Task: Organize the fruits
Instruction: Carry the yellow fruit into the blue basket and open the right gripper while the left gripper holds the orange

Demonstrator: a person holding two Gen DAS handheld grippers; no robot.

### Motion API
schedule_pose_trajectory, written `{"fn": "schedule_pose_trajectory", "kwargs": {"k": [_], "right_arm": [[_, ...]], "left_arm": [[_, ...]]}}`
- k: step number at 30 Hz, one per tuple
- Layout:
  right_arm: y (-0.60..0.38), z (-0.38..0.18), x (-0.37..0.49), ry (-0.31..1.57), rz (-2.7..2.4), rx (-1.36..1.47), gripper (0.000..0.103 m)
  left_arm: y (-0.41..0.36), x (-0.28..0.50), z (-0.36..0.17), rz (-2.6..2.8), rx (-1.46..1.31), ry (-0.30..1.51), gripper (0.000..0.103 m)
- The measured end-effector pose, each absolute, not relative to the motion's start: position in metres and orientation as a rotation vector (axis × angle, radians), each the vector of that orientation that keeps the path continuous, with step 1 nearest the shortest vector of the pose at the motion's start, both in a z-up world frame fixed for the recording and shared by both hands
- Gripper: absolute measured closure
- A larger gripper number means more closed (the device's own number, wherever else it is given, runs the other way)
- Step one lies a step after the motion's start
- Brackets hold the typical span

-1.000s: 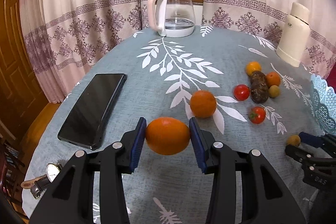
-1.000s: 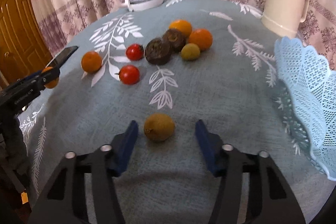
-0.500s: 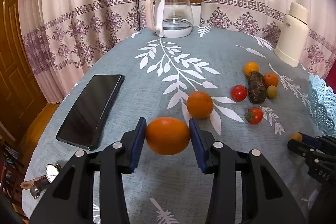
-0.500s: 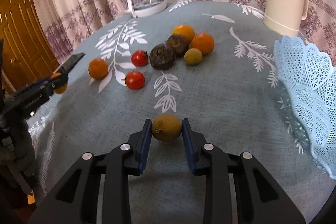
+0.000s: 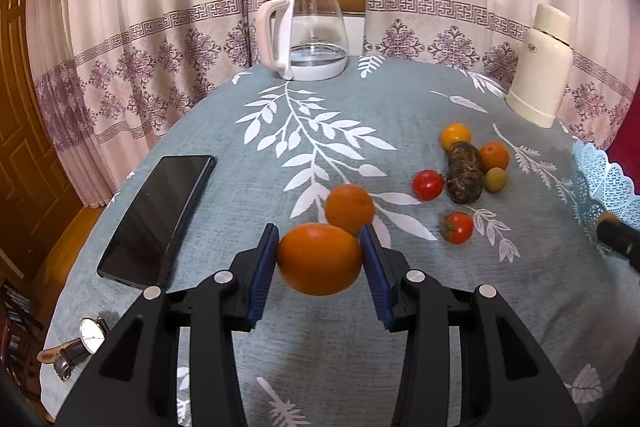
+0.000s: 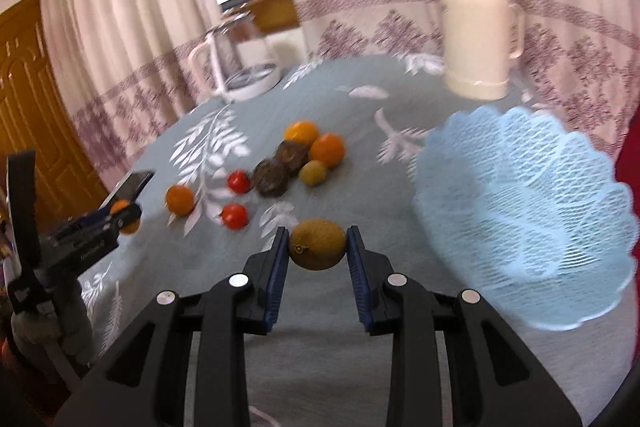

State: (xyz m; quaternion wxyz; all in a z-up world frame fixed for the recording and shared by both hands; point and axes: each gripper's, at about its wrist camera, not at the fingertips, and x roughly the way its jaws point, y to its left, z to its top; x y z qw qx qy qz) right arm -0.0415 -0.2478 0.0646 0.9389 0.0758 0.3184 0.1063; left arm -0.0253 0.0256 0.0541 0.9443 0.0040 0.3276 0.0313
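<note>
My left gripper (image 5: pixel 319 257) is shut on a large orange (image 5: pixel 319 259) and holds it above the table. My right gripper (image 6: pixel 318 245) is shut on a small brownish-green fruit (image 6: pixel 318 244), lifted off the cloth, left of the light blue lattice basket (image 6: pixel 524 215). On the table lie another orange (image 5: pixel 349 203), two tomatoes (image 5: pixel 427 184) (image 5: pixel 457 227), two dark brown fruits (image 5: pixel 464 182), two small oranges (image 5: pixel 494 155) and a small green fruit (image 5: pixel 495 179). The basket's rim shows at the right edge of the left wrist view (image 5: pixel 600 183).
A black phone (image 5: pixel 158 219) and a wristwatch (image 5: pixel 76 345) lie at the table's left edge. A glass kettle (image 5: pixel 308 31) stands at the back, a cream thermos (image 5: pixel 540 67) at the back right. Curtains hang behind the table.
My right gripper closed on the brownish-green fruit, lifted it and swung toward the basket. My left gripper kept its hold on the orange and rose a little.
</note>
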Motion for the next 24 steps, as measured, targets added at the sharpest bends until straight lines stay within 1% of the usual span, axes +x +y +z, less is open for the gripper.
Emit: {"fn": "schedule_pose_trajectory", "kwargs": {"k": [6,14,17,24], "right_arm": [[-0.294,0.073,-0.049,0.620,0.084,0.188,0.073],[-0.350,0.061,-0.057,0.641,-0.107,0.235,0.073],[-0.360,0.052,-0.057,0.670,-0.129,0.233,0.073],[-0.369,0.047,-0.062,0.668,-0.150,0.219,0.072]], "left_arm": [[0.015,-0.024,0.057,0.041,0.014,0.666,0.060],[0.001,-0.024,0.060,0.023,0.050,0.662,0.060],[-0.005,-0.023,0.063,0.014,0.062,0.656,0.060],[-0.025,-0.022,0.068,-0.011,0.088,0.647,0.060]]}}
